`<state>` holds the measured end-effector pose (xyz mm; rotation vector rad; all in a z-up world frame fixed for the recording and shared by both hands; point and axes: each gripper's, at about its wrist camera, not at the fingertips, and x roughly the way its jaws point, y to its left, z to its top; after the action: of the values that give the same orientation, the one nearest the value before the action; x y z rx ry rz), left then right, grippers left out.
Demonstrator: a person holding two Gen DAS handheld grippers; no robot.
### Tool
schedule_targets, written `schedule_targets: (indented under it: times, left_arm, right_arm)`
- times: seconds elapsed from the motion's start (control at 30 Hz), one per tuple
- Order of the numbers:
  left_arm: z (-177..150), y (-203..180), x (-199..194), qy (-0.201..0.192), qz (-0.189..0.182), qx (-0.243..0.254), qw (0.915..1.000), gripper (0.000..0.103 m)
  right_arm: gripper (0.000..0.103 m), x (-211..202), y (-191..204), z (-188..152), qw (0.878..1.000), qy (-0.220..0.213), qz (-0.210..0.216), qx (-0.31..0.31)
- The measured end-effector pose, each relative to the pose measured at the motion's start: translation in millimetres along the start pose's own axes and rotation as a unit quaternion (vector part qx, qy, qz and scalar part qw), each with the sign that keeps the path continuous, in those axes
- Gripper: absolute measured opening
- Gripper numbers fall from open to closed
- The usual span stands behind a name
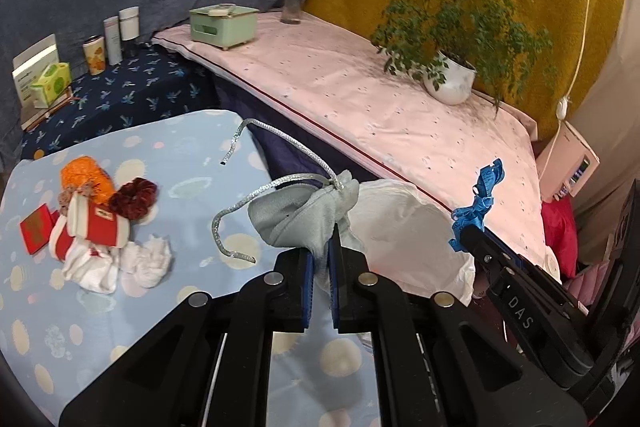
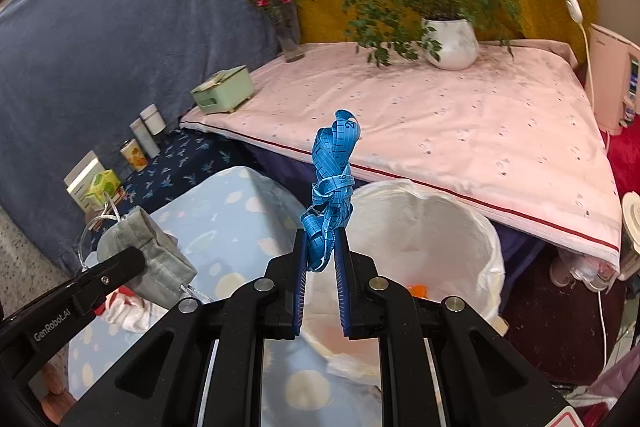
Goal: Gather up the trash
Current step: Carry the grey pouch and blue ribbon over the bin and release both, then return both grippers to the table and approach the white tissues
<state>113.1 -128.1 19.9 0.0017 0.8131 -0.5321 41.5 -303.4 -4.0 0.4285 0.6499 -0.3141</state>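
Beside the spotted blue table (image 1: 120, 307): lined bin (image 2: 452, 227) just beyond right gripper (image 2: 322, 251), clamped on dangling tape measure (image 2: 332, 179); left gripper (image 1: 322, 251), farther, pinching grey pouch (image 1: 304, 215).

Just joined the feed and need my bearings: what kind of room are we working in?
Probably a home bedroom or living area: a pink bedsheet spread over a low platform, a potted plant on it, and toiletry bottles lined along a draped wall. A lined trash bin stands alongside.

The bin (image 2: 460, 227) stands between the spotted table (image 2: 224, 211) and the bed (image 2: 480, 131) behind.
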Motion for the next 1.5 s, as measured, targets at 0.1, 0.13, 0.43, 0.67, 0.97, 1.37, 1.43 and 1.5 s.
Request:
schedule_targets:
  times: [0.1, 0.13, 0.43, 0.67, 0.97, 1.37, 1.43, 1.5]
  left_arm:
    - [-1.0, -12.8, 10.6, 0.007, -0.009, 0.011, 0.9999, 0.006]
    - [-2.4, -17.7, 14.4, 0.009, -0.011, 0.015, 0.9998, 0.006]
    - [-5.1, -43.0, 46.5, 0.029, -0.036, 0.032, 0.9984, 0.008]
    - [-5.6, -49.9, 57.7, 0.025, -0.042, 0.030, 0.9983, 0.035]
    - [-5.0, -40.2, 56.3, 0.019, -0.023, 0.022, 0.9993, 0.049]
    - [-11.7, 4.4, 42.2, 0.014, 0.009, -0.020, 0.9997, 0.049]
    - [-13.6, 13.5, 39.6, 0.014, 0.015, -0.027, 0.9994, 0.049]
    - [-14.5, 23.0, 37.0, 0.014, 0.020, -0.037, 0.9990, 0.052]
  right_arm:
    - [0.013, 3.7, -13.4, -3.6, 1.000, 0.005, -0.008, 0.008]
    - [0.013, 4.7, -16.6, -4.7, 1.000, 0.006, -0.011, 0.010]
    - [0.013, 18.8, -48.3, -11.4, 0.999, 0.022, -0.025, 0.025]
    - [0.019, 25.6, -55.6, -13.9, 0.999, 0.026, -0.034, 0.024]
    - [0.036, 26.9, -50.6, -15.0, 0.999, 0.025, -0.035, 0.029]
    - [0.048, 22.6, -11.6, -17.8, 0.999, 0.021, -0.025, -0.006]
    - [0.048, 22.2, -3.2, -18.7, 0.999, 0.021, -0.021, -0.012]
    - [0.048, 21.5, 6.4, -19.5, 0.999, 0.022, -0.016, -0.019]
